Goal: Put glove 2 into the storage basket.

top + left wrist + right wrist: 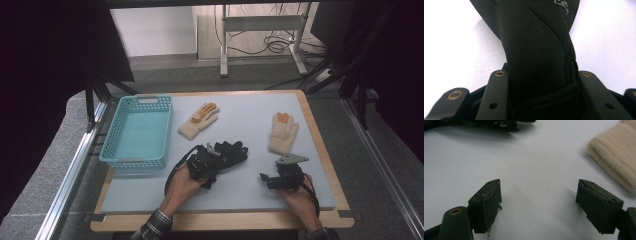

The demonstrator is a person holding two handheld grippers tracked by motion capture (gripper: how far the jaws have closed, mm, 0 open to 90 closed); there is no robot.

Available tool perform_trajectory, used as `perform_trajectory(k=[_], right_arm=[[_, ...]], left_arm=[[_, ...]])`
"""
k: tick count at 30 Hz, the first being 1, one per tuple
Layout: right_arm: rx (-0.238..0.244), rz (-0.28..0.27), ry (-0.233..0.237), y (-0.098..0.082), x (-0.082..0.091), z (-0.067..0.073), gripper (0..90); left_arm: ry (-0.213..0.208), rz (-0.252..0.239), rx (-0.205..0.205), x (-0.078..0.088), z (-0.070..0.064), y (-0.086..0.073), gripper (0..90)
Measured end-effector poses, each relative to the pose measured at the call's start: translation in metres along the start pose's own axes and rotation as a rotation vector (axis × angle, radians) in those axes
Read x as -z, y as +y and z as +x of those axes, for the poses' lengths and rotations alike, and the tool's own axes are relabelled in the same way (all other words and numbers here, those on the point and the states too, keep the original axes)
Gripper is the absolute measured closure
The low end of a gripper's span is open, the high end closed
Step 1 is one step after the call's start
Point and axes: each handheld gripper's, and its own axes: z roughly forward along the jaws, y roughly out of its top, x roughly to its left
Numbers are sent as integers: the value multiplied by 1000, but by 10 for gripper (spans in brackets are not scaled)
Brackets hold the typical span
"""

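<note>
Left tool (541, 100) pinching black glove (534, 45) by cuff — glove stretches away over pale desk (250, 185) mat, near desk centre, just right of teal basket (137, 131). Right tool (537, 205) spread, nothing between jaws, low over mat. Cream glove (616, 155) just beyond it; second cream glove (199, 120) beside basket.

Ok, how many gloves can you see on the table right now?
3. A black glove clamped in the left gripper, one cream glove beside the basket, another cream glove beyond the open right gripper.
</note>
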Motion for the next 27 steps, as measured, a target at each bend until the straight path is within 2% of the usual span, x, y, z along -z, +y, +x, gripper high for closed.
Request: perform_trajectory(k=[5, 16, 23, 27], right_arm=[[0, 0, 0, 0, 0, 0, 199], [0, 0, 1, 0, 0, 0, 199], [0, -1, 0, 0, 0, 0, 199], [0, -1, 1, 0, 0, 0, 199]], left_arm=[[11, -34, 19, 14, 8, 6, 620], [74, -61, 8, 39, 26, 17, 610], [104, -82, 38, 55, 41, 27, 608], [117, -100, 71, 65, 54, 31, 606]])
